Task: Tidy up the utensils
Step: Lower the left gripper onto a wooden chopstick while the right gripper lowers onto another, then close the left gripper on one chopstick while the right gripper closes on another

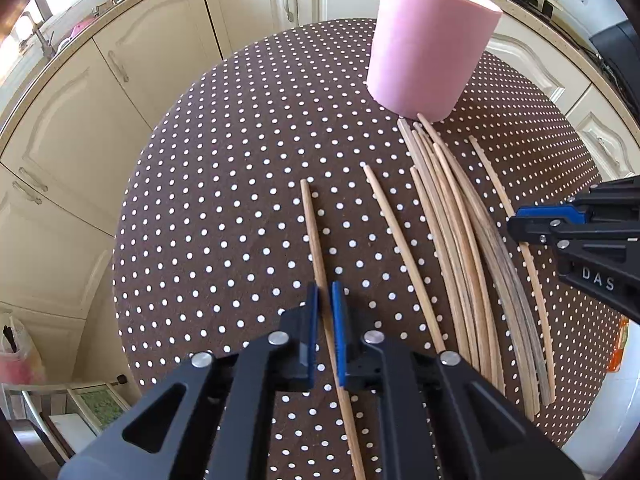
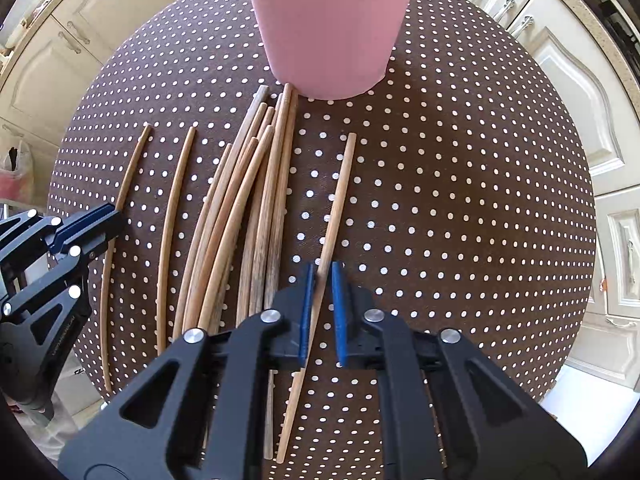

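Where slim wooden chopsticks (image 2: 256, 184) lie on dotted cloth (image 2: 460, 200), each hand-held gripper (image 1: 325, 300) pinches one; pink cylinder (image 1: 428, 40) nearby.

A left gripper (image 1: 325, 300) at the bottom of the frame has its blue-padded jaws closed on a single wooden chopstick (image 1: 316, 240) that runs up the middle of a round table (image 1: 224, 184) covered in brown, white-dotted cloth. Another lone stick (image 1: 400, 248) lies to its right, then a loose bundle of chopsticks (image 1: 460, 240) fanning down from a pink cup (image 1: 428, 40) at upper right. The right gripper (image 1: 516, 228) enters at the right edge, over the outermost stick (image 1: 496, 184). Cream cabinets (image 1: 120, 80) curve behind.
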A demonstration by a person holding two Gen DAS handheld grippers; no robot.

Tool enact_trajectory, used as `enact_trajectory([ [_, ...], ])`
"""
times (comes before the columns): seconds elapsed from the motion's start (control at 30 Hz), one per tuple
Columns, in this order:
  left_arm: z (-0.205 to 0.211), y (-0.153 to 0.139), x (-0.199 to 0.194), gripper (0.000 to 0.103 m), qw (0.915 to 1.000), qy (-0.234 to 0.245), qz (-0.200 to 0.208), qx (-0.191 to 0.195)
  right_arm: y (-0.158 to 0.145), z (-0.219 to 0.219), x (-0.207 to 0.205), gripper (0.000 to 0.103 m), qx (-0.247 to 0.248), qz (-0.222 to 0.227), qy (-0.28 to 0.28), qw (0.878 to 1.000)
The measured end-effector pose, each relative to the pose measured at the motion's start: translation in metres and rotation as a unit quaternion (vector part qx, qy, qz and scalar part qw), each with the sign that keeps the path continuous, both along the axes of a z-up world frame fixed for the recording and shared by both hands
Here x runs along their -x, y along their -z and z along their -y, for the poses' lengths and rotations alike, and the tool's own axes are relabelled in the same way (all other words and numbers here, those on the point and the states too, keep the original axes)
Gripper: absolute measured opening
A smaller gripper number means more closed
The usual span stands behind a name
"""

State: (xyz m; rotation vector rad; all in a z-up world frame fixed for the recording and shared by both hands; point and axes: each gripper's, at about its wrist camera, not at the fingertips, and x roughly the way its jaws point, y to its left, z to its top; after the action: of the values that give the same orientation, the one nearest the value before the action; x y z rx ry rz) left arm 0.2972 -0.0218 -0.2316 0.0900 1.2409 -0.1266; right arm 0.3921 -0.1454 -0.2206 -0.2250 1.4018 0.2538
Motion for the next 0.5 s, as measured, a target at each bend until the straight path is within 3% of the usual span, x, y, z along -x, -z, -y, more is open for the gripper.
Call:
enact_trajectory([
  [0.5,-0.001,-0.008,-0.040,0.005,0.9977,-0.014,0.033,0.057,0.005,0.024,-0.012,0.006,-0.078,0.024,0.018,0.997],
])
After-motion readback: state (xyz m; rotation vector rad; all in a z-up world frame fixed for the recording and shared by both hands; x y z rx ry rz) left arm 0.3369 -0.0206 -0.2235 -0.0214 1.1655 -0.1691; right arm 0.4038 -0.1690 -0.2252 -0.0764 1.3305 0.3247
